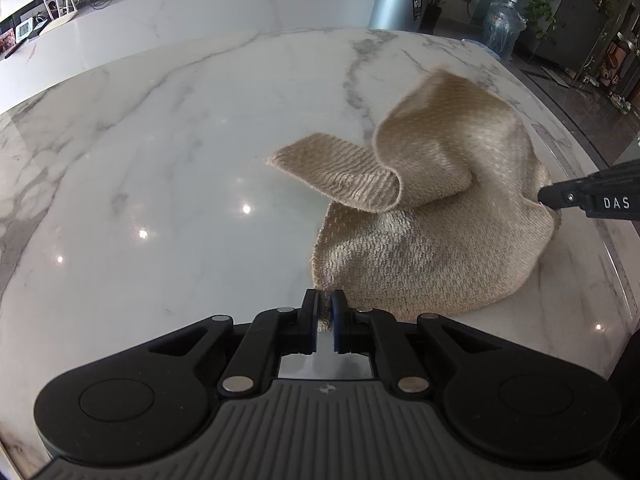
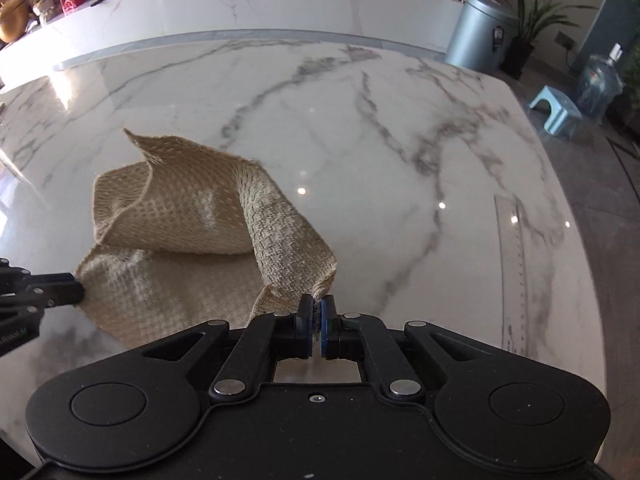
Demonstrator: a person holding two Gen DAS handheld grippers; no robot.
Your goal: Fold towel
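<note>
Pinching two near corners of the towel [image 1: 432, 240], we hold it half raised off the marble surface [image 1: 160, 160], the left hand-held gripper [image 1: 325, 312] closed on one corner and the right hand-held gripper [image 2: 317, 320] closed on the other. In the left wrist view the pads clamp beige cloth just at the towel's near left corner; in the right wrist view the cloth runs up between the pads as a twisted band. Each tool also shows at the edge of the other's view, biting the towel's side.

We judge the two-corner hold is meant to spread the cloth and carry its near edge over to the far one. For now the towel is crumpled: its far part curls up and over on itself, one loose flap pointing toward the surface's left side, while the near part lies flat on the marble.

The towel sits toward the surface's right side in the left wrist view, with its right hem near that edge. A clear ruler [image 2: 516, 264] lies along the right edge, apart from the cloth. Ahead, the marble is bare out to the far edge, and the left half is bare too, so we have wide room to draw the cloth flat. Beyond the far right corner stand a grey bin [image 2: 480, 32] and a water jug [image 2: 600, 84], well apart from the work.
</note>
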